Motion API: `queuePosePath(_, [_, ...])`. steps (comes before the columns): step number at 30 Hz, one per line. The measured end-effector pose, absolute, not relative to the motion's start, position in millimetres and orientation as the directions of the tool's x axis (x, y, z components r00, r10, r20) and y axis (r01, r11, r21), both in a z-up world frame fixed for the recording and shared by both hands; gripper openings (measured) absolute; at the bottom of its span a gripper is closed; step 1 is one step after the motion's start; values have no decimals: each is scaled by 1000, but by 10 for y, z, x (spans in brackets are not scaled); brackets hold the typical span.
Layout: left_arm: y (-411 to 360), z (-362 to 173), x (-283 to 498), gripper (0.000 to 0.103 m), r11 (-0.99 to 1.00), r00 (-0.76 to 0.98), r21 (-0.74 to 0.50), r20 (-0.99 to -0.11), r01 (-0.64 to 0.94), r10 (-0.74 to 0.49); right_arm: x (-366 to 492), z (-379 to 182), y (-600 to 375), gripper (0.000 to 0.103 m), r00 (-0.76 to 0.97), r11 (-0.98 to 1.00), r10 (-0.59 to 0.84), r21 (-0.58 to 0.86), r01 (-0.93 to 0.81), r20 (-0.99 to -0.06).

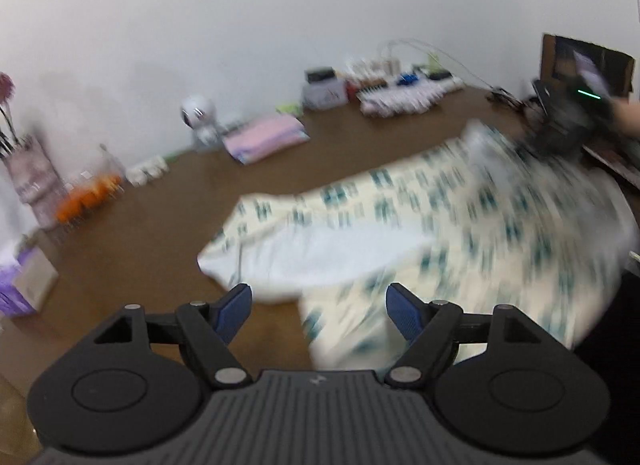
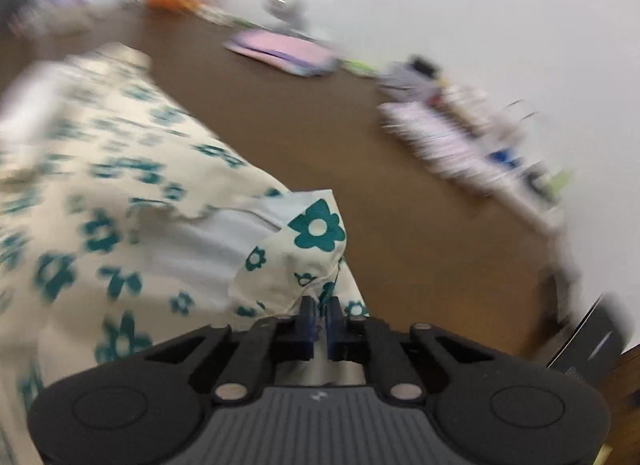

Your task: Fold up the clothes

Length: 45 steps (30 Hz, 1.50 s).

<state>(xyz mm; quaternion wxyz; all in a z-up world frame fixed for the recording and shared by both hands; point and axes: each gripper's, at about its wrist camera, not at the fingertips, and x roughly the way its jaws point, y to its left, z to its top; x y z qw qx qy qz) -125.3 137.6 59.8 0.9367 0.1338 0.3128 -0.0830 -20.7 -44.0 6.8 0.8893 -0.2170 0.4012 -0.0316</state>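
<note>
A cream garment with teal flowers point(image 1: 460, 217) lies spread over the brown table point(image 1: 168, 217), its white inside showing at a folded flap. My left gripper point(image 1: 319, 297) stands open just above the garment's near edge, with nothing pressed between its blue pads. In the right wrist view the same garment point(image 2: 120, 193) fills the left half. My right gripper point(image 2: 320, 311) is shut on a corner of the cloth, which bunches up in front of the pads. The right gripper also shows, blurred, in the left wrist view at the far right point(image 1: 560, 137).
Along the wall sit a folded pink cloth point(image 1: 266, 137), a small white camera point(image 1: 198, 113), white packets and boxes point(image 1: 400, 93), an orange item point(image 1: 86, 197) and a purple box point(image 1: 24, 285). A dark box point(image 1: 584, 61) stands at the right.
</note>
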Motion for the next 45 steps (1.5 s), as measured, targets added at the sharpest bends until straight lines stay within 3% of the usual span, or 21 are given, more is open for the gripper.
queuePosePath(1, [1318,566,-1246,76,956,791,175,-605,237,-86,-6,10,-505,4,679,871,-298,-482,-95,-671])
queuePosePath(5, [1039,529,-1217,76,984,815,74,-573,160,-90,287,286,-676,6,691,888,-314,-458,-28,-651])
queuePosePath(8, [775,517,-1236,82,977,815,24,-557,211,-162,4,657,-519,22,763,944,-164,-324,-64,-626])
queuePosePath(11, [563,405,-1096,82,969,787,52,-594,243,-165,-190,751,-244,30,709,942,170,-98,-320,-684])
queuePosePath(12, [534,348,-1031,80,971,772,61,-618,233,-147,-195,727,-102,30,694,919,213,-101,-381,-688])
queuePosePath(14, [535,272,-963,61,978,737,47,-665,205,-122,-204,679,182,35,655,861,294,-105,-498,-696])
queuePosePath(16, [599,234,-984,25,985,719,20,-686,169,-109,-146,584,501,43,623,799,325,-147,-584,-711])
queuePosePath(18, [744,242,-1130,19,996,743,-46,-664,72,-85,13,461,785,44,583,749,318,-178,-638,-748])
queuePosePath(19, [821,249,-1210,18,996,756,-83,-651,21,-70,111,405,895,42,550,730,317,-172,-662,-773])
queuePosePath(22, [1059,255,-1485,13,963,795,-215,-606,-161,-2,409,309,1187,3,442,700,323,-103,-707,-837])
queuePosePath(24, [1231,240,-1716,10,881,815,-325,-569,-345,110,579,480,1312,2,410,727,399,11,-686,-820])
queuePosePath(27, [1551,138,-2119,12,659,806,-509,-527,-554,270,899,775,1538,2,394,756,548,235,-611,-737])
queuePosePath(30, [1764,52,-2364,27,488,755,-582,-566,-651,331,1168,844,1829,2,392,745,634,390,-541,-667])
queuePosePath(33, [1807,126,-2431,48,505,754,-566,-558,-652,348,1393,816,2147,34,389,715,692,503,-485,-608])
queuePosePath(35, [1783,232,-2407,61,567,772,-537,-532,-625,347,1358,868,2177,43,338,662,738,528,-532,-585])
queuePosePath(37, [1730,307,-2249,77,651,798,-498,-521,-573,303,1227,1001,2068,46,380,672,726,474,-569,-573])
queuePosePath(43, [1632,331,-1671,74,797,798,-362,-557,-484,231,307,1175,1206,46,634,819,478,48,-571,-608])
queuePosePath(44, [1660,315,-1614,69,789,796,-375,-563,-486,223,91,1140,1050,46,651,814,449,-20,-580,-612])
queuePosePath(45, [1694,301,-1564,42,779,796,-394,-568,-487,210,-75,1062,916,46,642,804,439,-43,-592,-629])
